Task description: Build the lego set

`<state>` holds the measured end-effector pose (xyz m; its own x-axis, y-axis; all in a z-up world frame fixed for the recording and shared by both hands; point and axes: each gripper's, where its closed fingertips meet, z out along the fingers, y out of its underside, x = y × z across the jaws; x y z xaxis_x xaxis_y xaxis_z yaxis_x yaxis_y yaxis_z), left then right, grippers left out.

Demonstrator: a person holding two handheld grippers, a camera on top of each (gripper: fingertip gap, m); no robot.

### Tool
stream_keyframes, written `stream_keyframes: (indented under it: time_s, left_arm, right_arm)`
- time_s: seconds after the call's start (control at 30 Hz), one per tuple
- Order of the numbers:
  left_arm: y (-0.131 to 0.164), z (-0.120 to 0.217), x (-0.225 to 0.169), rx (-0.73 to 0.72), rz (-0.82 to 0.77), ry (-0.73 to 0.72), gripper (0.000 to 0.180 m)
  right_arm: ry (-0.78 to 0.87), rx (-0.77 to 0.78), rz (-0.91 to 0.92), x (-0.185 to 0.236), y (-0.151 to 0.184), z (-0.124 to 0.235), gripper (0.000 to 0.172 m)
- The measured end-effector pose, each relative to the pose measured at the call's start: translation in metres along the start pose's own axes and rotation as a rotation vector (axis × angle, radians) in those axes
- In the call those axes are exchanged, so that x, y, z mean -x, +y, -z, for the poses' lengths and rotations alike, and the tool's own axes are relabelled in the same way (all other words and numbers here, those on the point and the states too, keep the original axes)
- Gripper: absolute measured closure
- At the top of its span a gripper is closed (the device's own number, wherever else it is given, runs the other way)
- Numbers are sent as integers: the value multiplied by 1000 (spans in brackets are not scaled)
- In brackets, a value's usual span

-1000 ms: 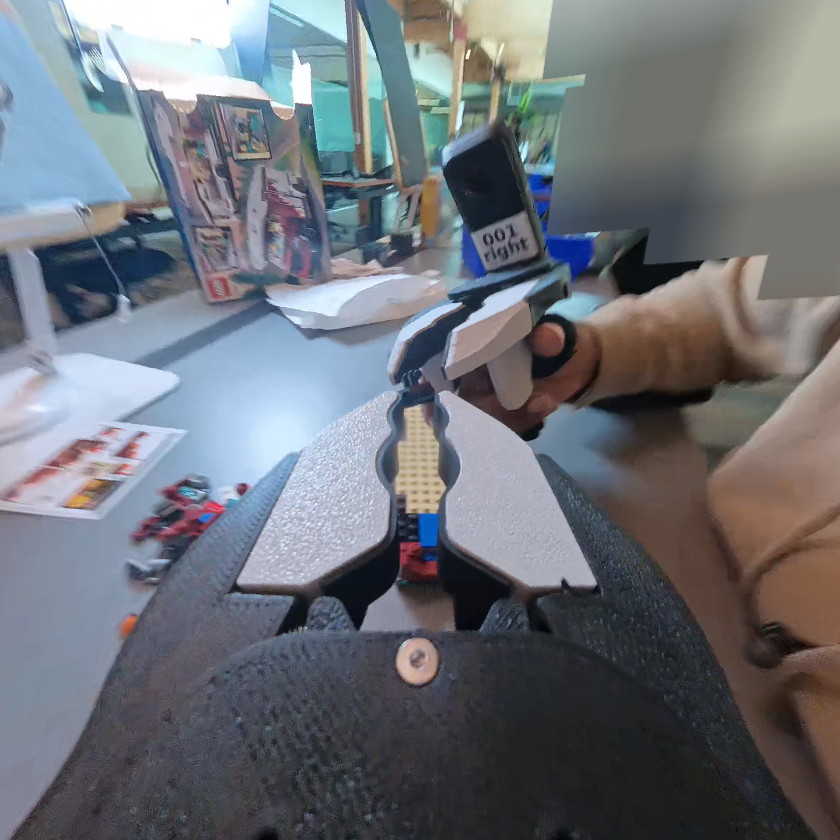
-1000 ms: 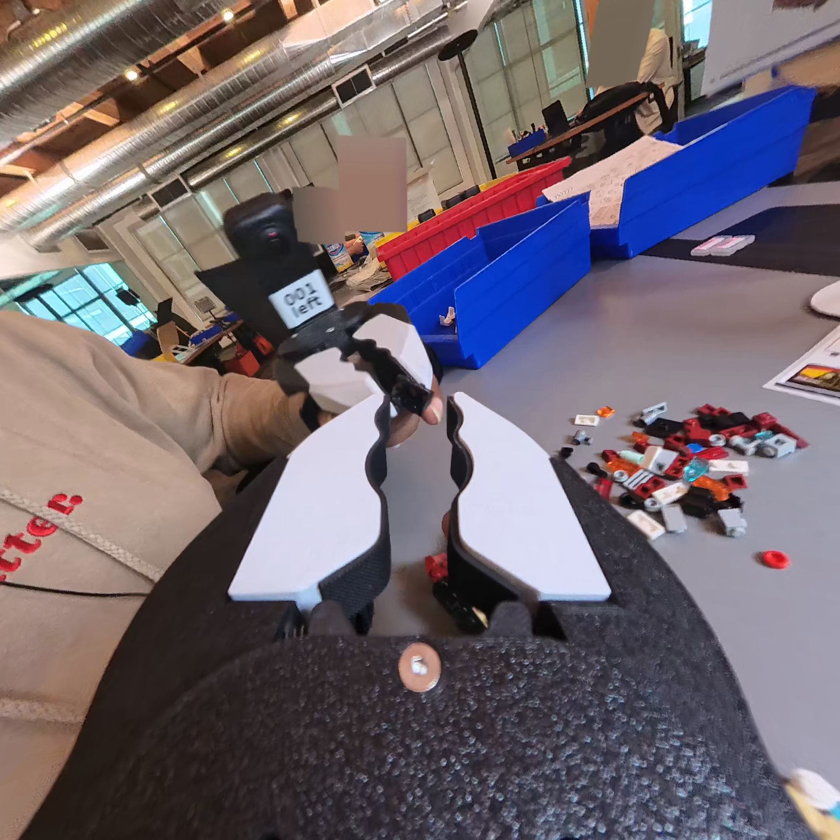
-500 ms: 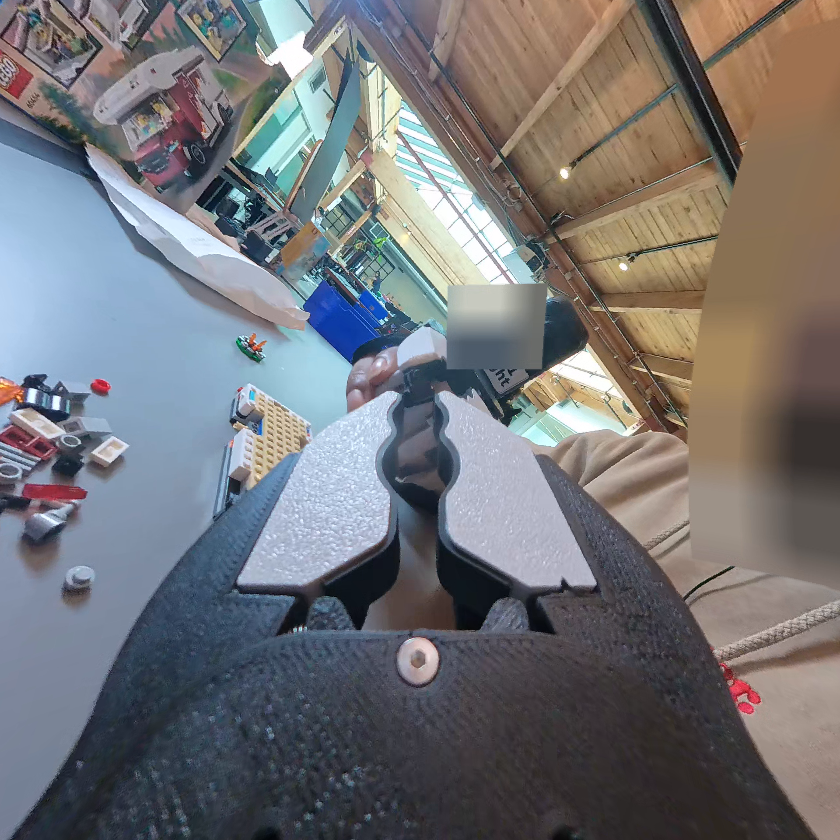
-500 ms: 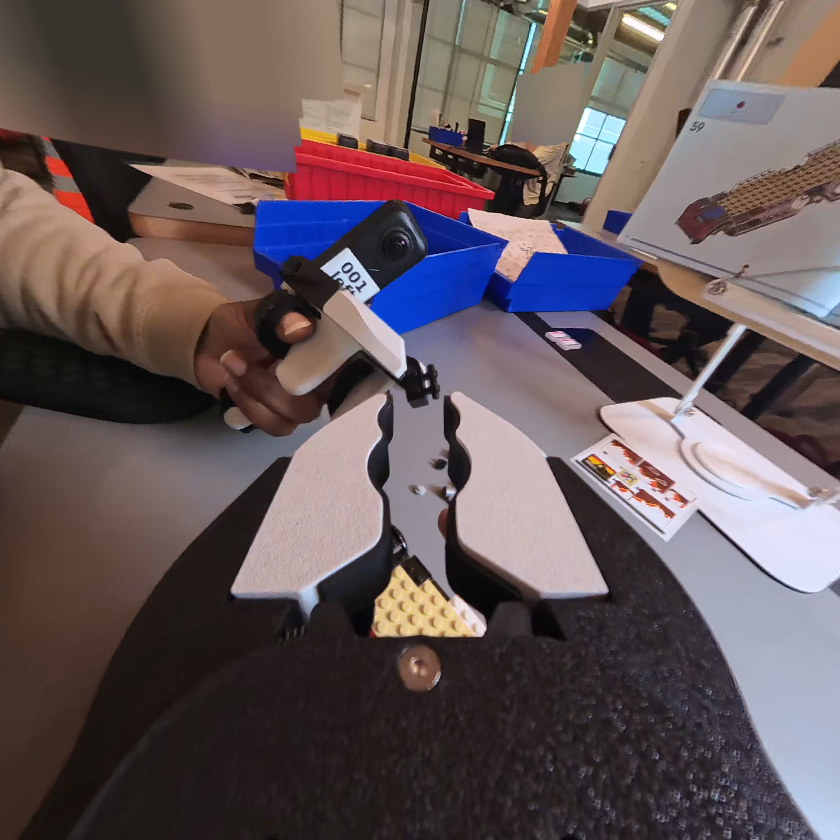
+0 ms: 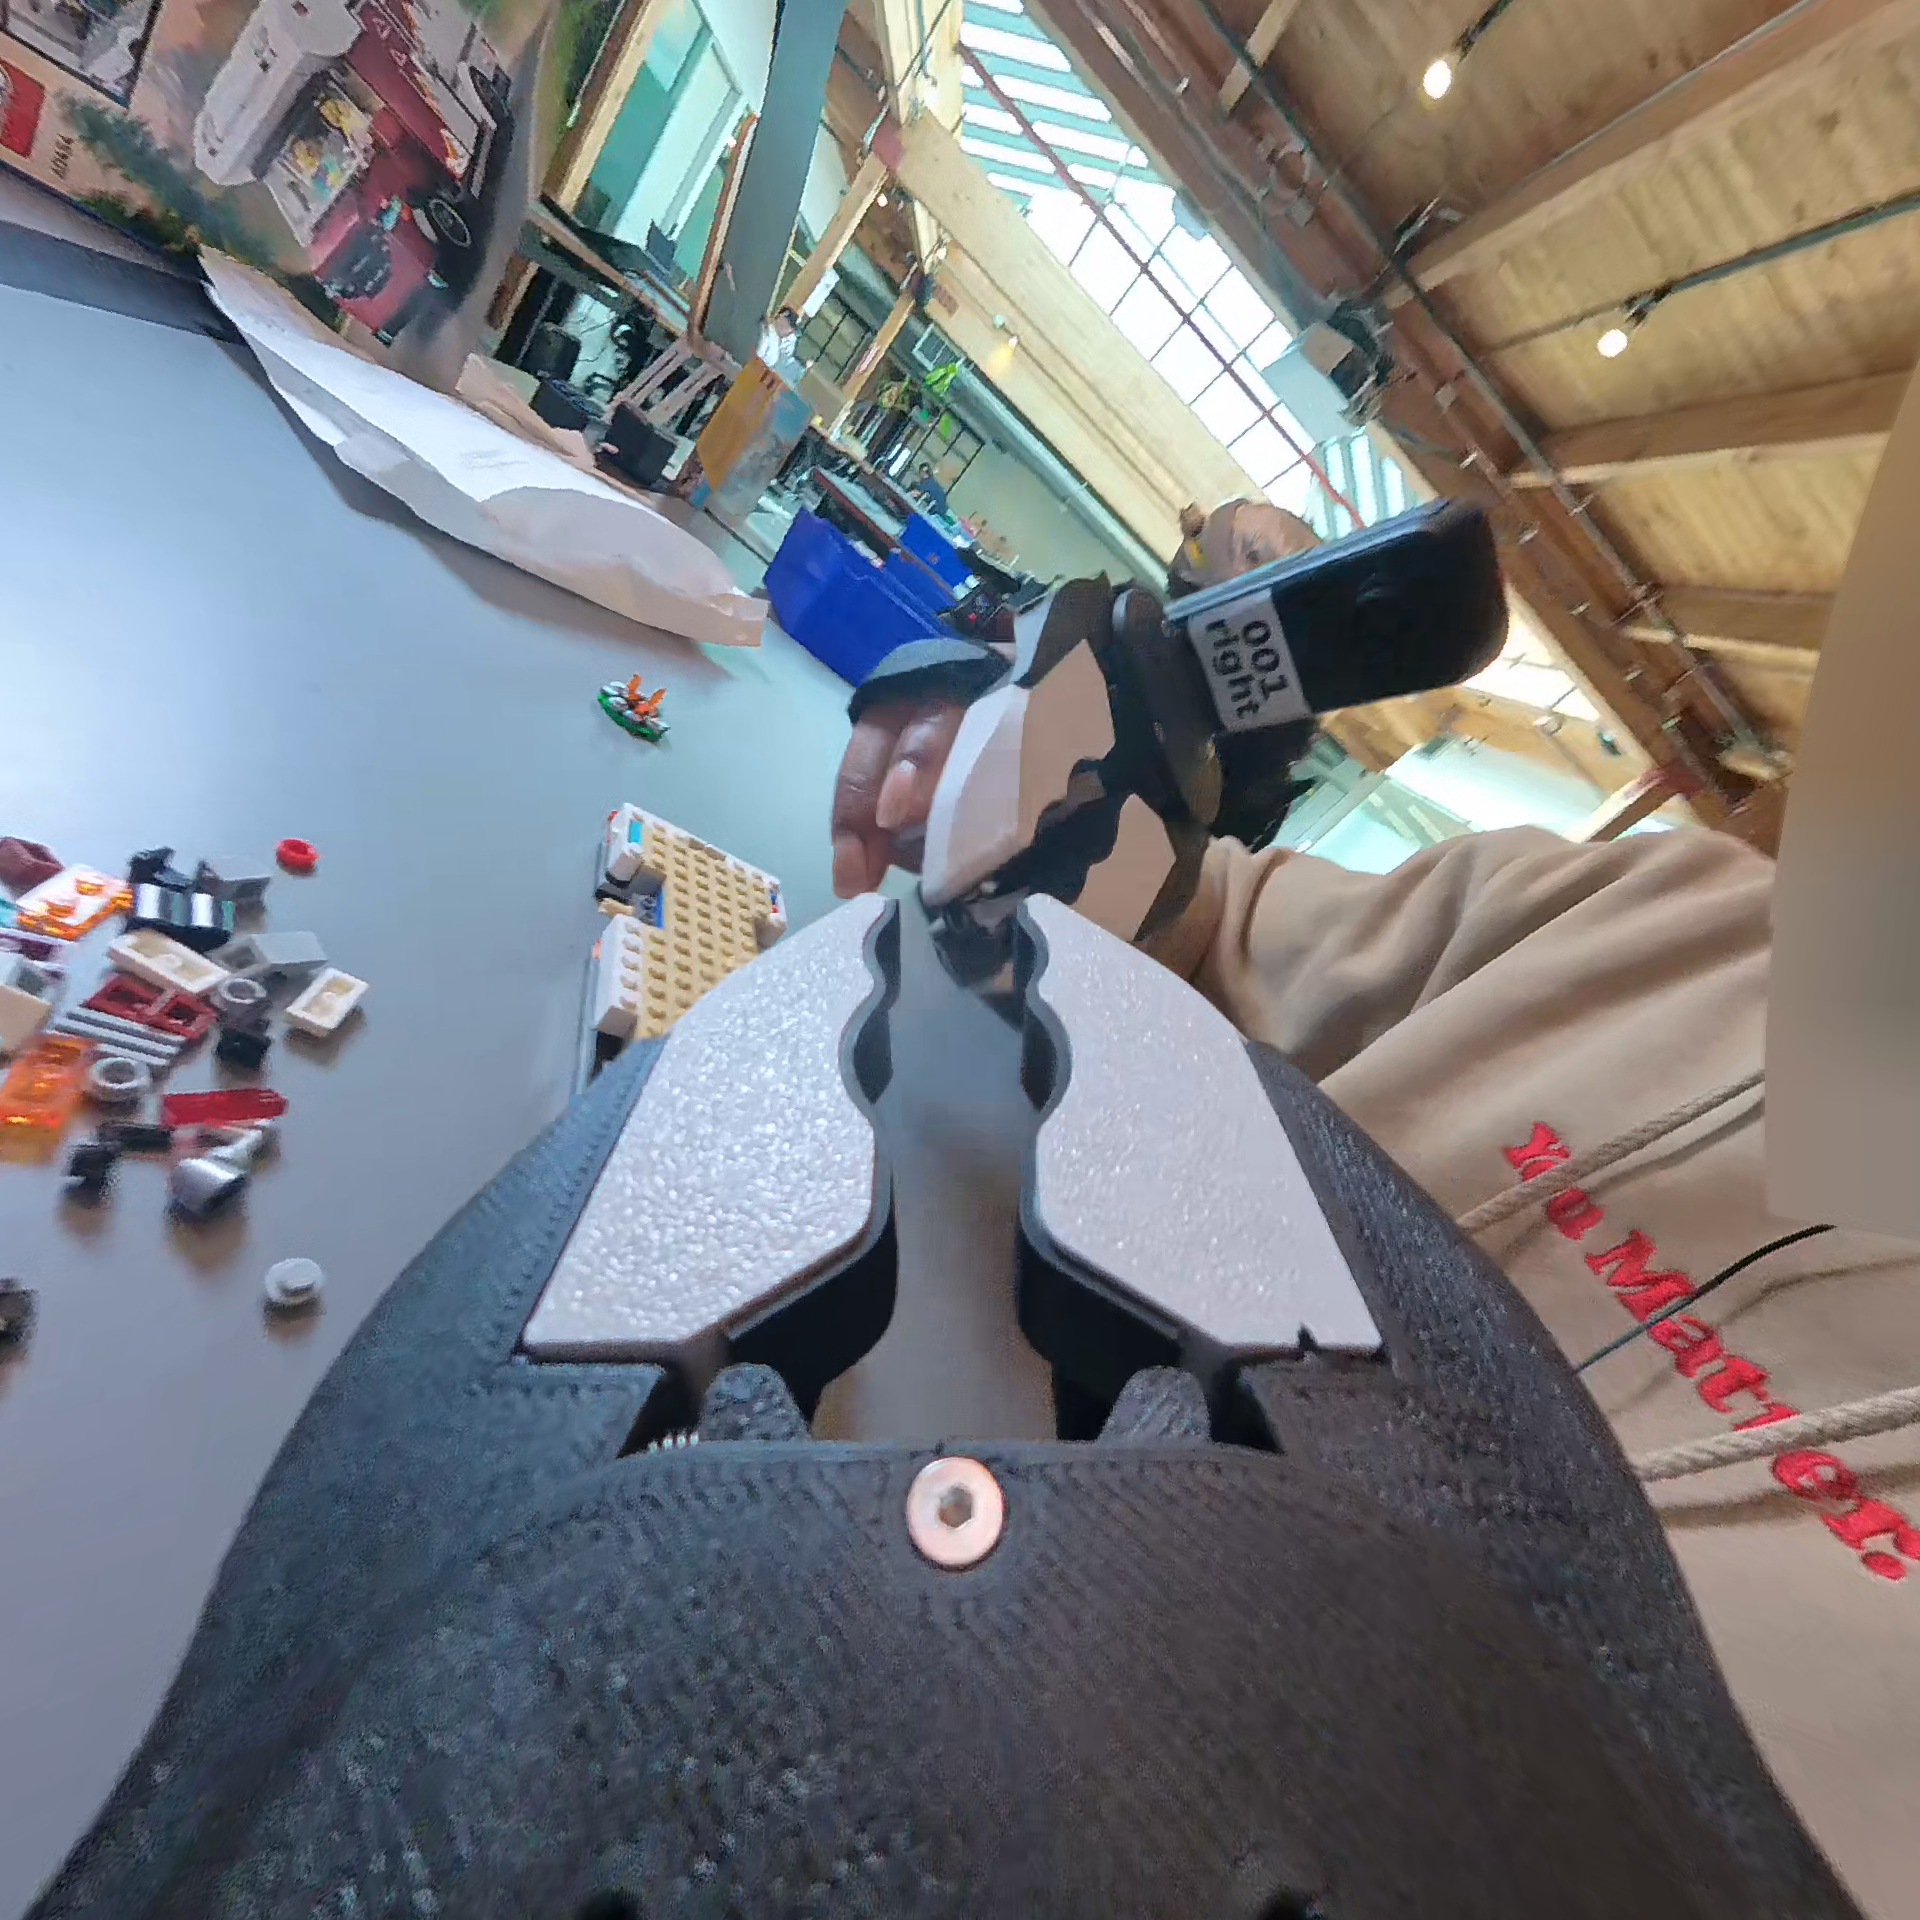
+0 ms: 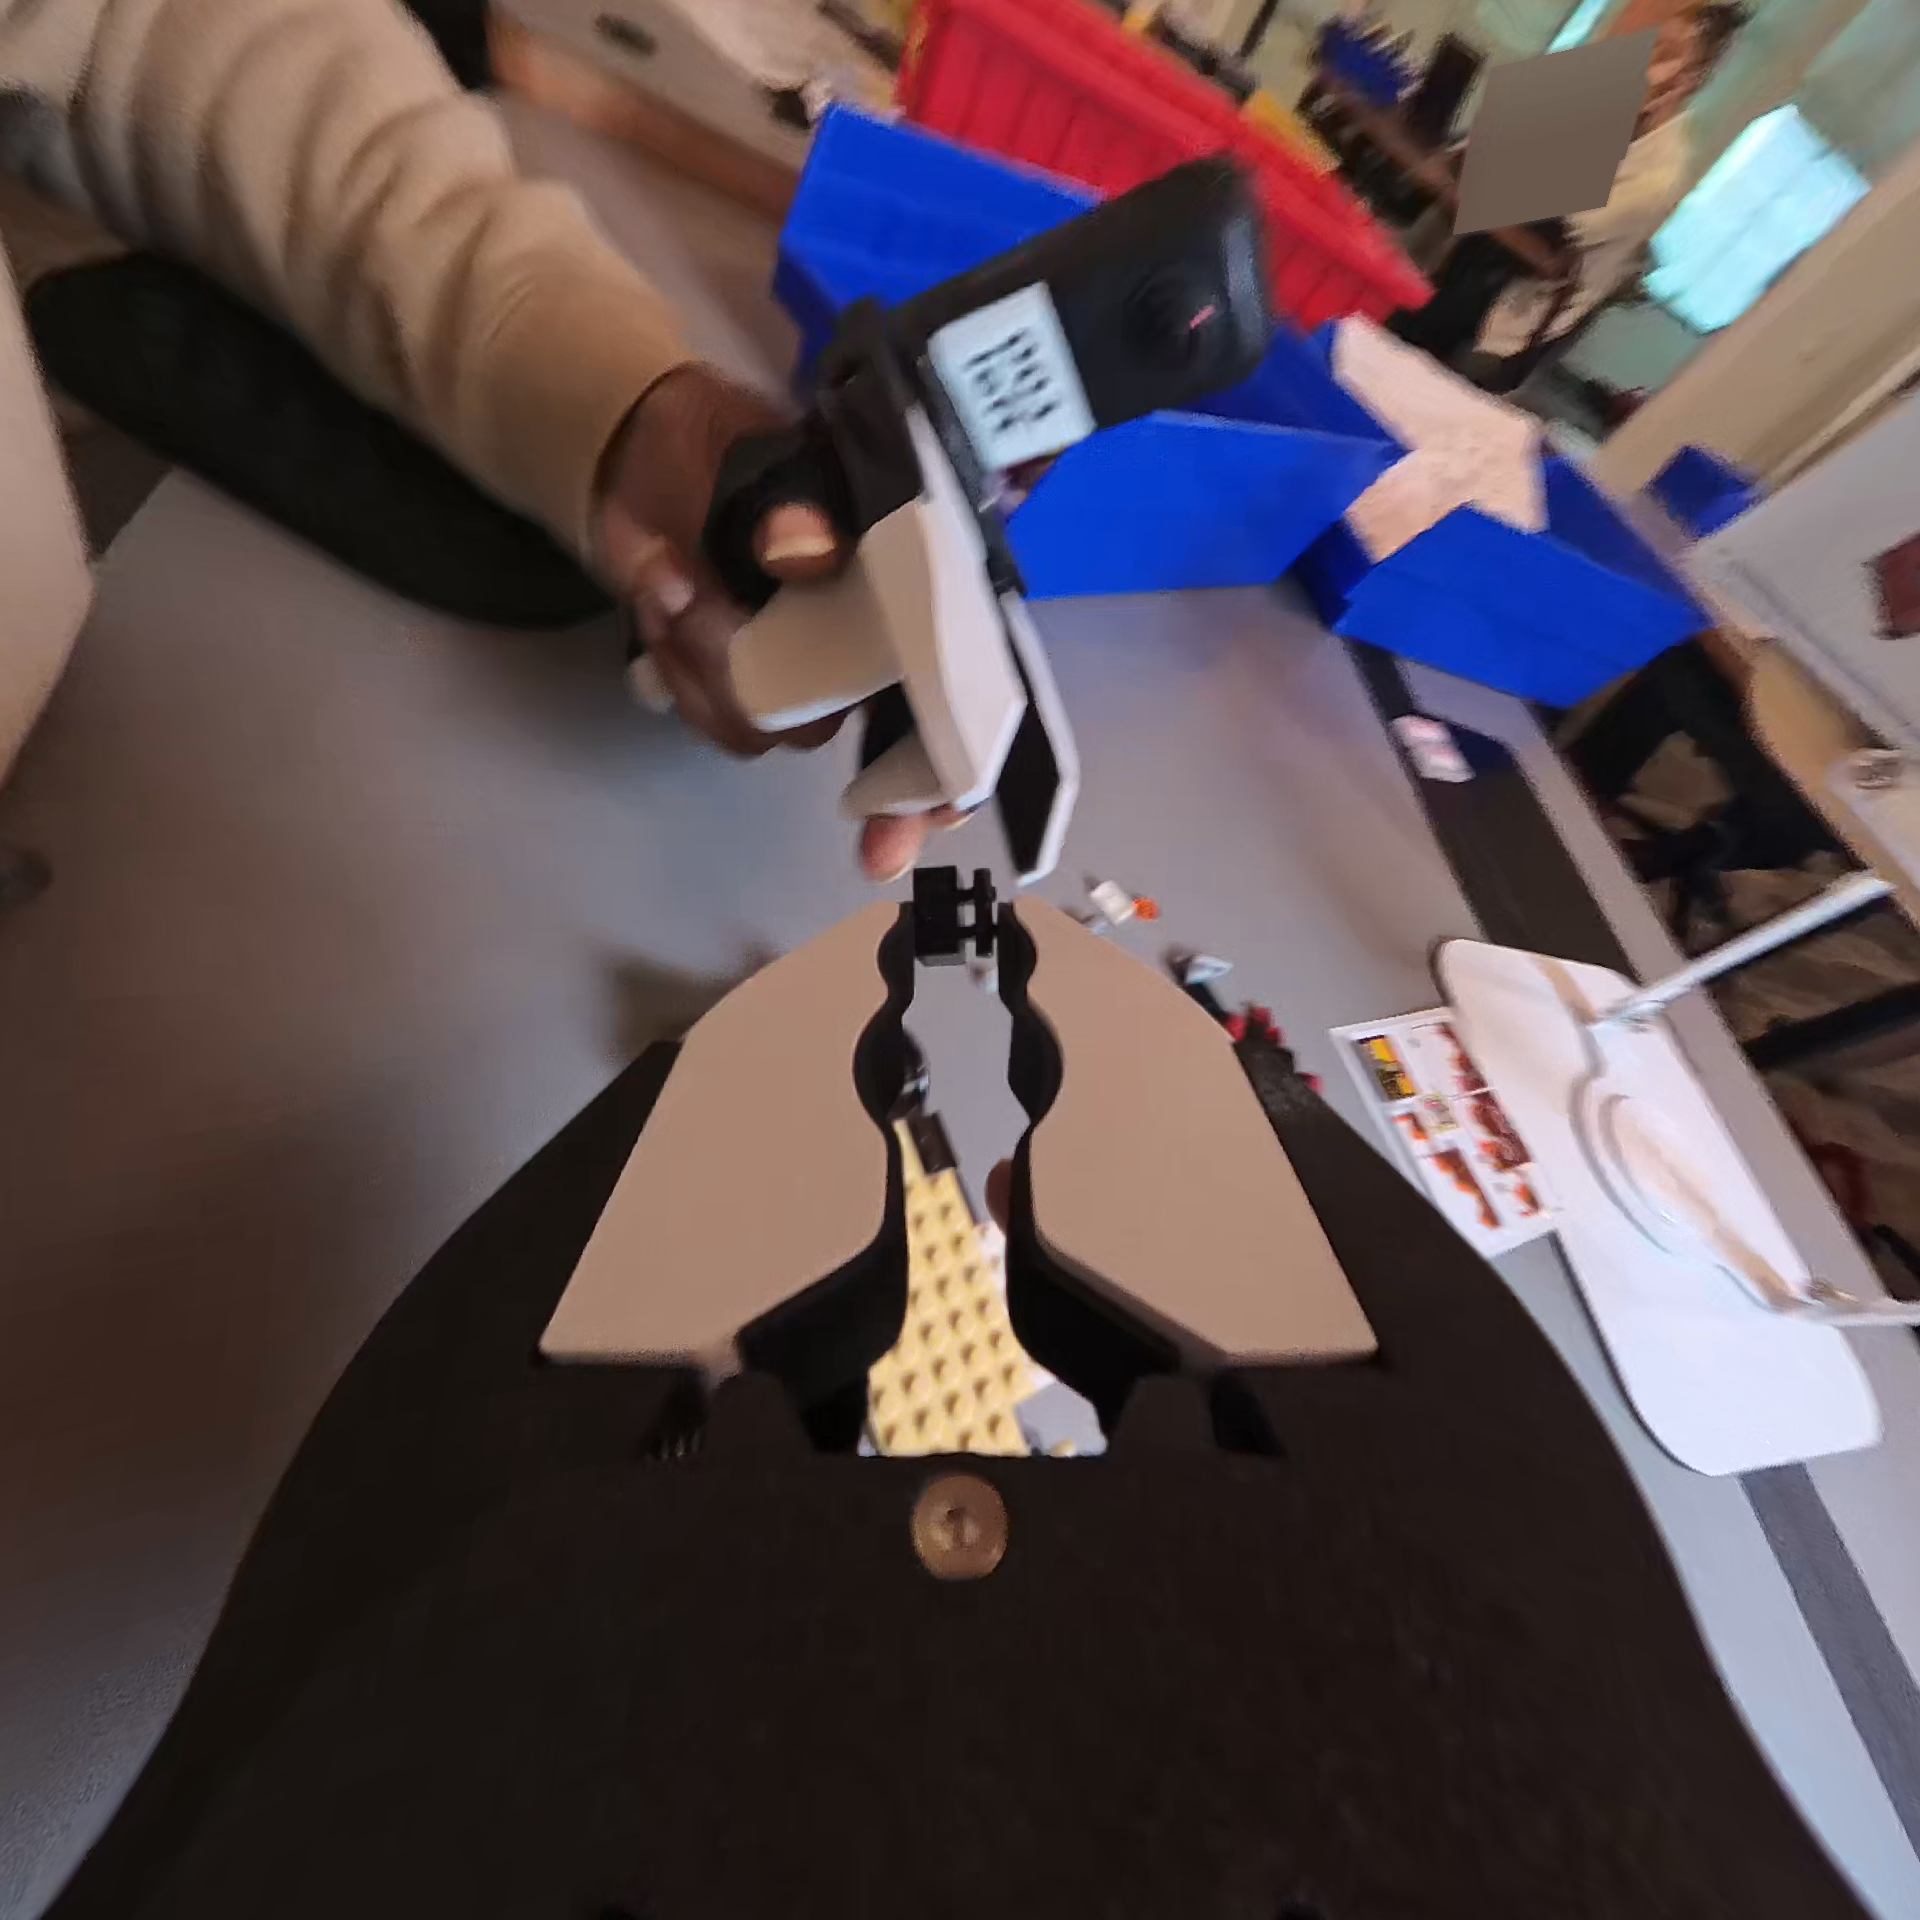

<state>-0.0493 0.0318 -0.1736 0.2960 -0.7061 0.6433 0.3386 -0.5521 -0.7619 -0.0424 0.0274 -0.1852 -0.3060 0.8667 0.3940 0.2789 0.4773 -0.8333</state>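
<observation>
Since a moment ago the black piece (image 6: 951,923) has passed from the left tool (image 6: 1023,831), now narrowly parted and empty, to the right tool (image 6: 956,925), which pinches it above the worktop (image 6: 364,831), tan build (image 5: 686,935) lying below

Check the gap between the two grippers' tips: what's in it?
A small black brick piece, pinched at the right gripper's tips, pokes up just short of the left gripper. The right wrist view shows it best.
</observation>
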Motion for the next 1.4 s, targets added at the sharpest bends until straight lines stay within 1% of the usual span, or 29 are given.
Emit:
stream_keyframes:
  time_s: [0.1,0.17,0.23,0.37,0.5,0.6,0.7,0.83,0.87,1.0,1.1,1.17,1.27,1.33,1.4]
  left_arm:
    - [-6,11,12,46,-121,-101,160]
    - [-7,20,28,99,-206,-211,161]
    - [-8,28,40,134,-284,-290,162]
    - [-5,37,57,186,-367,-393,164]
    - [1,38,63,222,-397,-421,165]
    - [4,37,63,241,-417,-427,165]
    - [5,37,61,250,-432,-427,165]
    - [6,37,59,259,-446,-422,165]
    - [6,37,58,262,-451,-421,165]
    - [8,37,57,275,-453,-411,165]
    - [14,38,54,326,-478,-395,165]
    - [19,40,52,373,-508,-386,165]
    - [31,42,47,466,-542,-345,159]
    - [38,43,48,514,-560,-333,155]
    - [45,42,50,543,-554,-323,150]
  right_arm:
    - [-307,192,13,38,26,7,157]
    - [-451,292,45,59,40,8,157]
    - [-584,375,65,80,48,3,157]
    - [-736,491,206,99,52,-18,156]
    - [-857,579,359,109,49,-32,157]
    - [-903,631,452,112,47,-42,157]
    - [-914,648,501,112,43,-49,156]
    - [-884,635,473,108,37,-51,145]
    - [-863,624,449,104,33,-50,141]
    - [-777,539,306,90,18,-41,136]
    - [-679,492,169,73,13,-27,134]
    - [-588,489,101,58,20,-14,131]
    - [-457,561,53,35,52,5,118]
    - [-402,607,15,24,73,12,111]
    - [-380,657,17,18,90,14,102]
